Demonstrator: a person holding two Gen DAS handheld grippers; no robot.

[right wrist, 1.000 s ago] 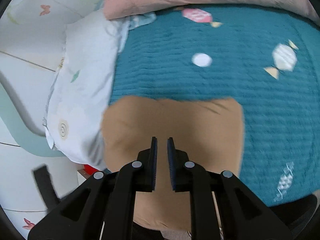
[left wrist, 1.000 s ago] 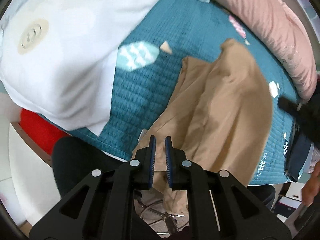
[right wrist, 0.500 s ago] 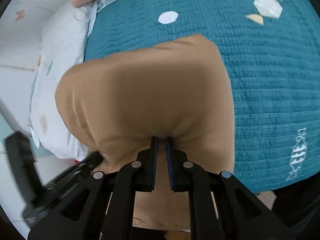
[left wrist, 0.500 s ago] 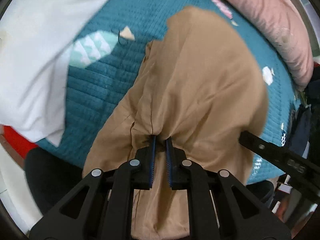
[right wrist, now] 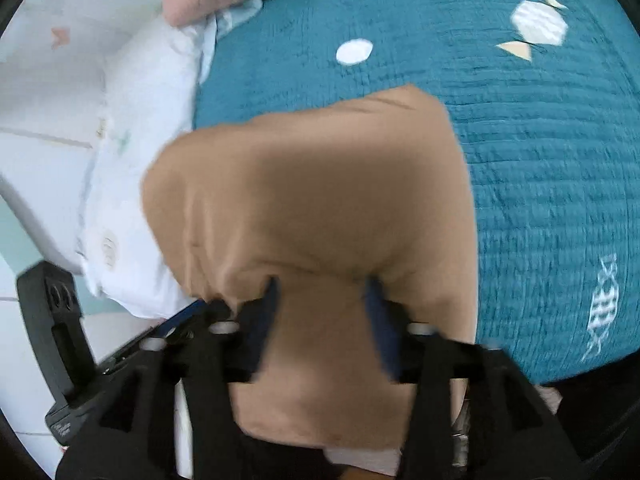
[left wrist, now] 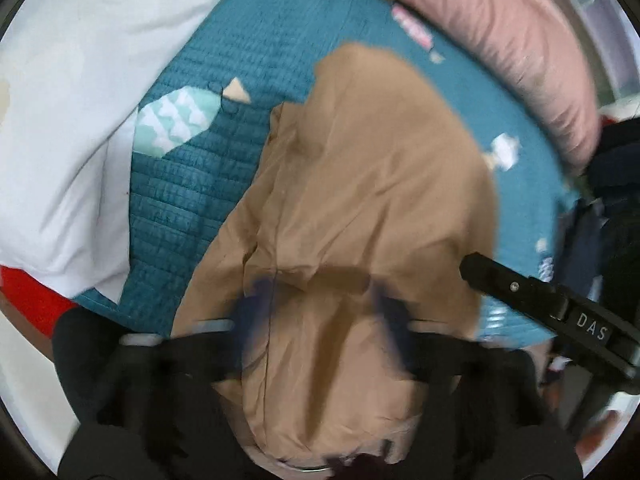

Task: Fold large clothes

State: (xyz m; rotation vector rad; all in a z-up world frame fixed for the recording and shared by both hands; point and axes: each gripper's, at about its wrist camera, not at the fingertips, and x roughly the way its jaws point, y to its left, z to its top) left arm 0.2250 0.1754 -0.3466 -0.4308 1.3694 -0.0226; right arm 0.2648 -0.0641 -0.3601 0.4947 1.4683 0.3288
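Left gripper (left wrist: 320, 312): jaws spread wide, blurred, holding nothing, tan garment (left wrist: 360, 200) lying between them. Right gripper (right wrist: 322, 304): likewise wide apart, empty, over the same cloth. Garment lies on the teal quilt (right wrist: 540, 140), white pillow (left wrist: 72, 100) at 10 o'clock.

A teal quilt (left wrist: 224, 184) lies between a white pillow (left wrist: 72, 92) and pink bolster (left wrist: 520, 52).

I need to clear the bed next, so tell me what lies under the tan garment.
The tan garment lies on the teal quilt, which shows all around it. Its near end drapes off the bed edge. Anything beneath its middle is covered, so I cannot tell.
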